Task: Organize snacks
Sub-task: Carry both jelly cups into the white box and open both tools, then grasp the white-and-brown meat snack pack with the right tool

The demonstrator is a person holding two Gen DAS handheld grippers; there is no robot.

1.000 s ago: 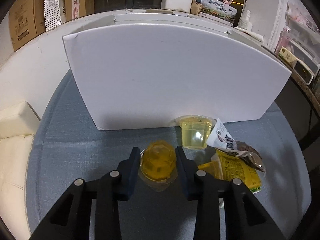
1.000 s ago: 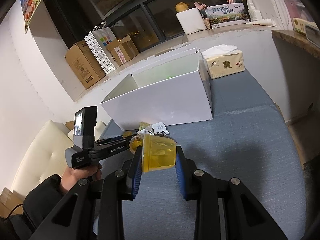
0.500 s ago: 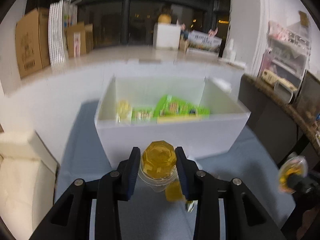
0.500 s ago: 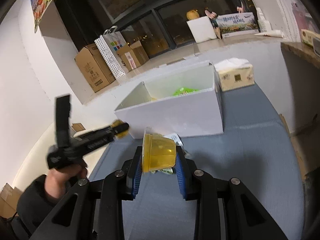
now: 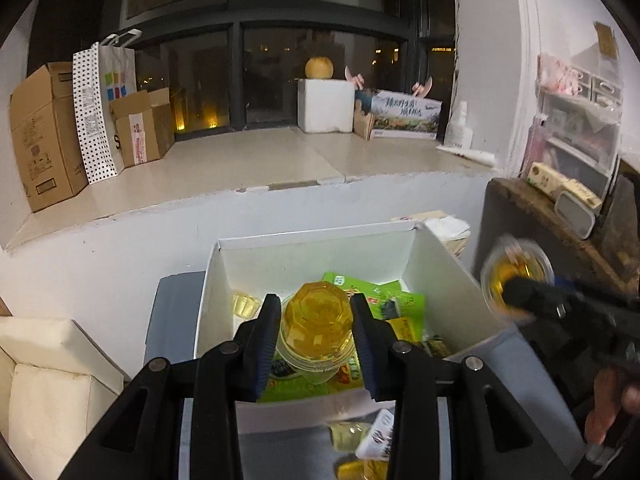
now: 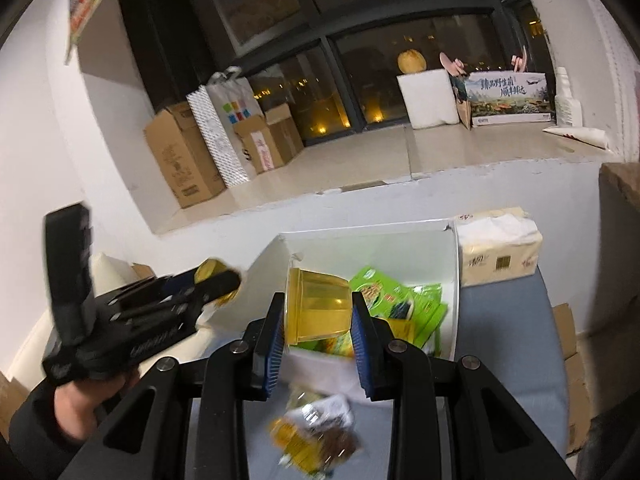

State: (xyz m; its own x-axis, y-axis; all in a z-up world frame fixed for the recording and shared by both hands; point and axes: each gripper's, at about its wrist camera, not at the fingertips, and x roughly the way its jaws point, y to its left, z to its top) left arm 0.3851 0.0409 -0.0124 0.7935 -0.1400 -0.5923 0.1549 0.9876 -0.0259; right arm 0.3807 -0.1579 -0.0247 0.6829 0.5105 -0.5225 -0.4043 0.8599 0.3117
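A: We have the white box [image 5: 440, 280] in front of us on the tabletop [image 6: 500, 320]; it sits well inside both views, with green packets [image 5: 380, 300] and a pale jelly cup [image 5: 246, 305] already lying in it.

B: Each of us carries one more jelly. The left gripper [image 5: 316, 334] has its jaws clamped on an orange jelly cup [image 5: 316, 320], bottom up; the right gripper [image 6: 318, 320] has its jaws clamped on a yellow jelly cup [image 6: 316, 308] lying on its side.

A: We judge the step in hand to be carrying both cups over the box rim; to do it well we should clear the near wall first, then lower each cup over a bare patch of floor, not onto the packets, and release only once low.

B: We should also stagger the two; the grippers are near each other at the box, so one drops while the other waits.

A: A few snacks [image 6: 316, 440] are left on the tabletop before the box; they blur here.

B: As for writing: the tissue pack [image 6: 500, 252] beside the box has a barcode and marks too small to read; the carton on the sill [image 6: 510, 96] bears large Chinese characters we cannot make out surely; the packets' print is unreadable.
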